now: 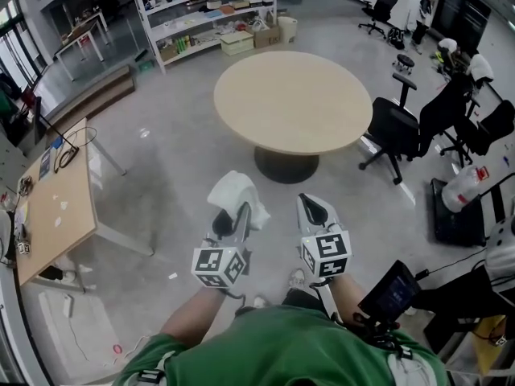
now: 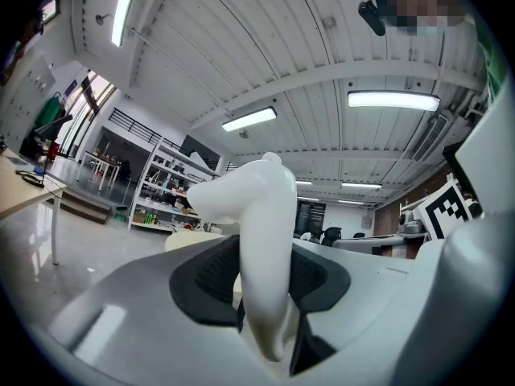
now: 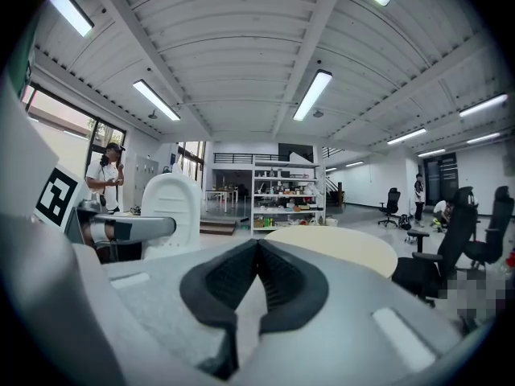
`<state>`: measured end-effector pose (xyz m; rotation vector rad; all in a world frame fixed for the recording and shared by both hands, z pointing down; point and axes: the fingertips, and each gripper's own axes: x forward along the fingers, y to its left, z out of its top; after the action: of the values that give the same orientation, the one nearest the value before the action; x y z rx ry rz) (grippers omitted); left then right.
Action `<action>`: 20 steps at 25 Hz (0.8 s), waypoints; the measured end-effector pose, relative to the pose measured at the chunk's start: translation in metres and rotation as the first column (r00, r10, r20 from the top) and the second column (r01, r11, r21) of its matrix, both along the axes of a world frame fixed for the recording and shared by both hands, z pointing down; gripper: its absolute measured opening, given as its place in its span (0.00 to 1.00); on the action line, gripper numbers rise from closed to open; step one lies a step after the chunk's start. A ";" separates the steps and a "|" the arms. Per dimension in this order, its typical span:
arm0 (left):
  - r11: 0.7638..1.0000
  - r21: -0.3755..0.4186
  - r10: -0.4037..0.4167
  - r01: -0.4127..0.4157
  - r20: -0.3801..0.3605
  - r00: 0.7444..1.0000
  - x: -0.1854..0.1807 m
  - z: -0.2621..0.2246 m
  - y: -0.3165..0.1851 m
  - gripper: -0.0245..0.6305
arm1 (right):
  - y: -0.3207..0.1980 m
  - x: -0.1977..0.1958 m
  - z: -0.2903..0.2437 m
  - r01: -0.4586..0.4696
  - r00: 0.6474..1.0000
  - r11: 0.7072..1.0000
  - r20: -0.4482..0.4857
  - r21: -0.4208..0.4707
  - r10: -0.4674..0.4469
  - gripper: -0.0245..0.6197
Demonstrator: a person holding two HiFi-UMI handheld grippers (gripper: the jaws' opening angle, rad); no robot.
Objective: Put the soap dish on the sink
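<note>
White soap dish point(image 2: 261, 240) clamped in left tongs point(image 1: 235, 218); right tongs point(image 3: 257, 248) together; table base point(image 1: 286, 166): head view only.

Soap dish point(image 1: 233, 193) (prob.) in L claw point(image 1: 241, 215); round table point(image 1: 294, 99) ahead, shelves point(image 1: 205, 10) beyond.

I see the glossy white soap dish point(image 1: 230, 190), seemingly curved, upright on edge, clamped in my left gripper point(image 1: 238, 218), near the round table point(image 1: 292, 101).
</note>
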<state>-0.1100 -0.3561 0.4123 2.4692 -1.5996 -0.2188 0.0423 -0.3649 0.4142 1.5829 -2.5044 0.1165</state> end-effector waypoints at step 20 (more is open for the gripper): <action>0.993 -0.010 -0.113 0.114 0.084 0.990 0.072 -0.001 -0.115 0.27 | -0.131 0.069 0.009 0.107 0.991 0.994 0.076 0.002 -0.107 0.04</action>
<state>-0.0375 -0.4712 0.4109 2.4082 -1.7705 -0.1215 0.1118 -0.4962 0.4228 1.4657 -2.6403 0.1683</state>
